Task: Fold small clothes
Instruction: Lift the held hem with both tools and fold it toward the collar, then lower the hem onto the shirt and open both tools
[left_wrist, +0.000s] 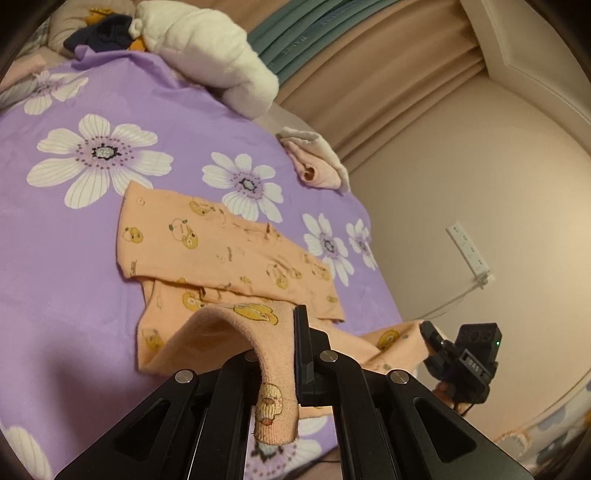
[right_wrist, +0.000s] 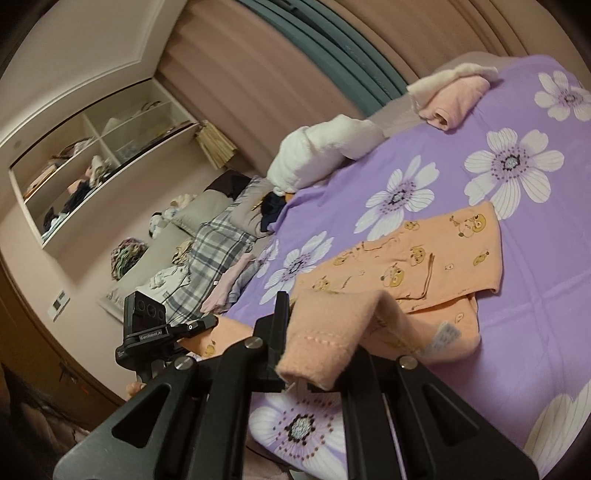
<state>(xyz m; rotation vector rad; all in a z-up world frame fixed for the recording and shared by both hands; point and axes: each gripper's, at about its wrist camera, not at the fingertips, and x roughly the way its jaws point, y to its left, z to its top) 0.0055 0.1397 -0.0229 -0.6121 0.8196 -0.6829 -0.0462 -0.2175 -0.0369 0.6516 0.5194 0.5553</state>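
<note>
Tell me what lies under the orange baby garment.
The orange baby garment lies on the purple flowered bedsheet. The sheet beneath it is covered, so anything there cannot be seen.

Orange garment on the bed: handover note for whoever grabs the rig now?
Left gripper: shut on a lifted edge of the orange garment.
Right gripper: shut on another edge, also raised.
Garment lies on the purple floral sheet, far part already folded over itself.
Folded pink piece sits near the far edge of the bed.
Left to do: probably carry both held edges over, lay flat, release.
</note>
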